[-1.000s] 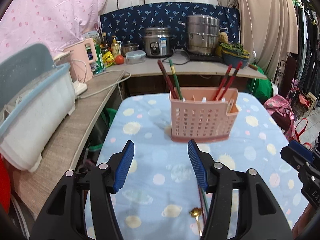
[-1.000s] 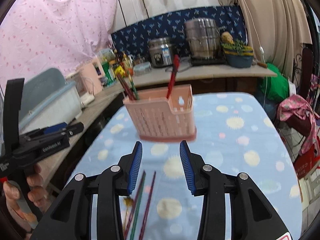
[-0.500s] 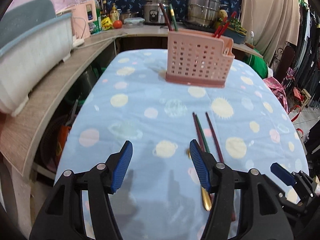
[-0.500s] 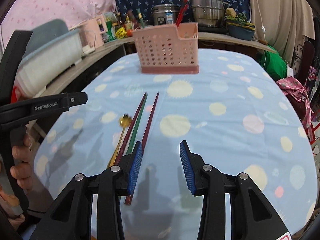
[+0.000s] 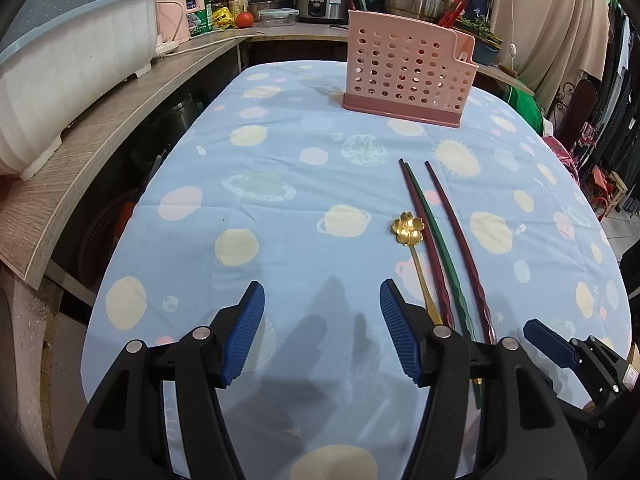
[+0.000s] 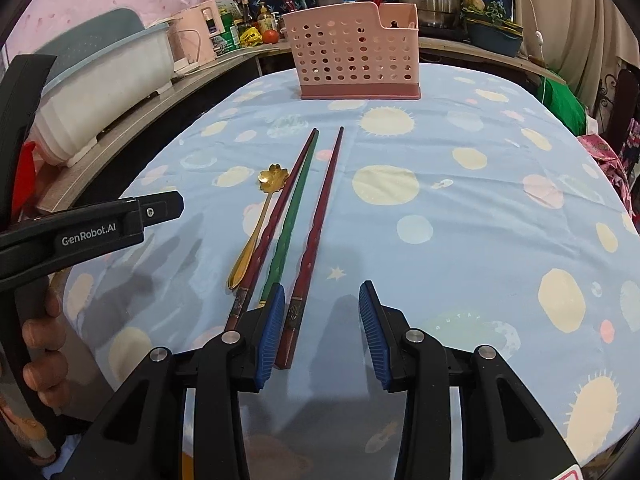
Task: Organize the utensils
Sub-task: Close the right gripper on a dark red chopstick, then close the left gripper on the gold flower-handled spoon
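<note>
**Q:** What lies before you, left to right?

**A:** Your left tongs (image 5: 322,328) hang released over the desk (image 5: 280,152). Then a gold spoon (image 6: 256,224), three chopsticks (image 6: 294,208), and your right tongs (image 6: 322,332), released, just beside the rightmost stick.

**Q:** Which step?

**A:** Likely picking one up; close on it, then carry it to the pink holder (image 6: 354,52) at the far end.

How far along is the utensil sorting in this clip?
Partly done: several chopsticks already stand in the pink holder. Nothing is in hand; the left gripper and right gripper are both open and empty. Left on the tablecloth: a gold spoon, two dark red chopsticks and a green chopstick.
</note>
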